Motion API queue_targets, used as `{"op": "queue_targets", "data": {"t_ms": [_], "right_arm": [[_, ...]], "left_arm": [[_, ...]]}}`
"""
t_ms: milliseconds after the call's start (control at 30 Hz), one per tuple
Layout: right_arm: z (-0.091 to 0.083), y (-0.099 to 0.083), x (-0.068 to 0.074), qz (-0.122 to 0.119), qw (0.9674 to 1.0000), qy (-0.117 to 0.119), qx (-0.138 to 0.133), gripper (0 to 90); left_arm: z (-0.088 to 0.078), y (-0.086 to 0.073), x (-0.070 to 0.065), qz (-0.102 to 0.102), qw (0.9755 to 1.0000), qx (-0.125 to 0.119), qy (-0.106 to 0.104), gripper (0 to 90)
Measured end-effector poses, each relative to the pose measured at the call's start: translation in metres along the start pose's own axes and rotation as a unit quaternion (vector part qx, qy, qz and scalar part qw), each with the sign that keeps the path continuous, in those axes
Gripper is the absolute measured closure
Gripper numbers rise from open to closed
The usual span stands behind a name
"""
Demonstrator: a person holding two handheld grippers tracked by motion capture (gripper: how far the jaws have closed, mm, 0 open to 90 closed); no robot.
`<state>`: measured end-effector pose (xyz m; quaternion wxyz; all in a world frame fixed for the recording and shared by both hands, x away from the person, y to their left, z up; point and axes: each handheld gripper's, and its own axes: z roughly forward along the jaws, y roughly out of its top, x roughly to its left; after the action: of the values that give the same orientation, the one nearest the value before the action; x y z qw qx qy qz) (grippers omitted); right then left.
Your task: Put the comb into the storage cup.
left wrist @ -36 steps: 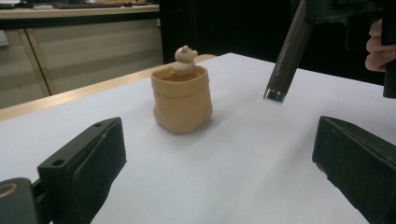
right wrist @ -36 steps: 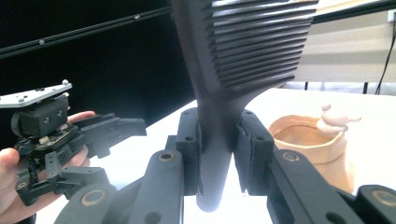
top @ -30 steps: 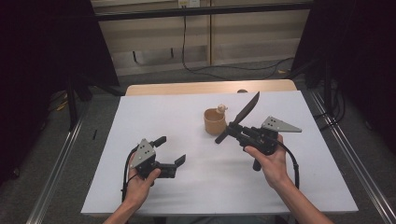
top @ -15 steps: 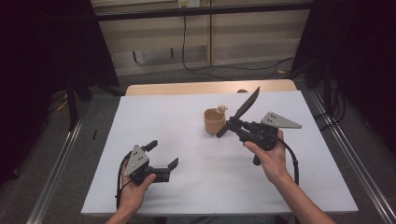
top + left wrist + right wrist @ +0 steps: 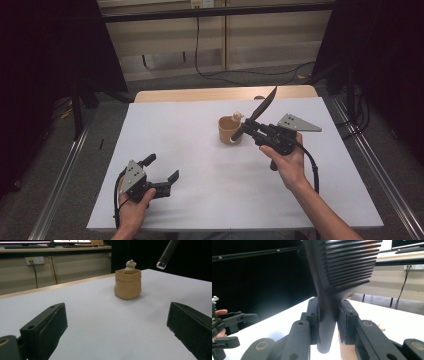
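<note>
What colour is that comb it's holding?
Black. The comb shows best in the right gripper view.

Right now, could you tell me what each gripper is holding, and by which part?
The right gripper clamps a black comb by its narrow handle, below the teeth. The left gripper holds nothing; its jaws stand open.

A black comb [image 5: 261, 111] with a long tapered handle and fine teeth stands tilted above the white table, its handle end just beside a tan pouch-shaped holder [image 5: 229, 131] with a small figure inside.
</note>
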<state>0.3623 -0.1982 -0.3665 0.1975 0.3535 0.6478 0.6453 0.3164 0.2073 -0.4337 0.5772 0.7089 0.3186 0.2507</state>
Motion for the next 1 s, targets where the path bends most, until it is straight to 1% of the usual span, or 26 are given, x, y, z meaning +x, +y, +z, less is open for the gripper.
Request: {"op": "queue_targets", "data": {"t_ms": [33,100,133,167,233,300,333,433,533,633,700,833,900,1000], "right_arm": [[0.001,0.001,0.0,-0.001,1.0,-0.001,0.001,73.2],[0.003,0.002,-0.001,-0.003,1.0,0.001,0.001,73.2],[0.004,0.002,-0.002,-0.006,1.0,-0.002,0.002,73.2],[0.005,0.003,-0.002,-0.009,1.0,-0.003,0.003,73.2],[0.007,0.003,-0.004,-0.006,1.0,-0.004,0.002,73.2],[0.009,0.004,-0.006,-0.005,1.0,-0.005,-0.001,73.2],[0.01,0.005,-0.006,-0.007,0.9999,-0.008,-0.002,73.2],[0.013,0.006,-0.008,-0.012,0.9999,-0.011,-0.002,73.2],[0.016,0.006,-0.01,-0.017,0.9998,-0.014,-0.003,73.2],[0.019,0.009,-0.011,-0.02,0.9997,-0.016,-0.002,73.2],[0.021,0.01,-0.012,-0.025,0.9995,-0.018,0.001,73.2],[0.025,0.012,-0.016,-0.03,0.9993,-0.021,0.002,73.2],[0.027,0.012,-0.018,-0.031,0.9992,-0.025,0.005,73.2],[0.029,0.014,-0.019,-0.031,0.9992,-0.026,0.002,73.2]], "left_arm": [[-0.001,-0.001,0.001,-0.001,1.0,0.0,0.002,3.0],[-0.003,-0.004,0.001,0.006,0.9998,0.005,0.016,3.1],[-0.002,-0.006,0.001,0.004,0.9998,0.006,0.018,3.1],[-0.001,-0.007,0.001,-0.002,0.9998,0.008,0.016,3.3],[-0.002,-0.006,0.001,-0.009,0.9998,0.002,0.015,3.6],[-0.004,-0.005,0.0,-0.003,0.9999,-0.003,0.014,3.6],[-0.006,-0.005,-0.001,-0.006,0.9998,-0.006,0.016,3.6],[-0.009,-0.004,-0.002,-0.004,0.9997,-0.01,0.024,3.6],[-0.008,-0.004,-0.004,-0.01,0.9997,-0.012,0.021,4.0],[-0.01,-0.003,-0.003,-0.009,0.9998,-0.01,0.017,4.0],[-0.012,-0.004,-0.003,-0.011,0.9997,-0.013,0.017,4.2],[-0.015,-0.004,-0.003,-0.017,0.9995,-0.012,0.021,4.3],[-0.016,-0.005,-0.004,-0.011,0.9997,-0.008,0.022,4.3],[-0.018,-0.005,-0.005,-0.008,0.9997,-0.008,0.02,4.3]]}}
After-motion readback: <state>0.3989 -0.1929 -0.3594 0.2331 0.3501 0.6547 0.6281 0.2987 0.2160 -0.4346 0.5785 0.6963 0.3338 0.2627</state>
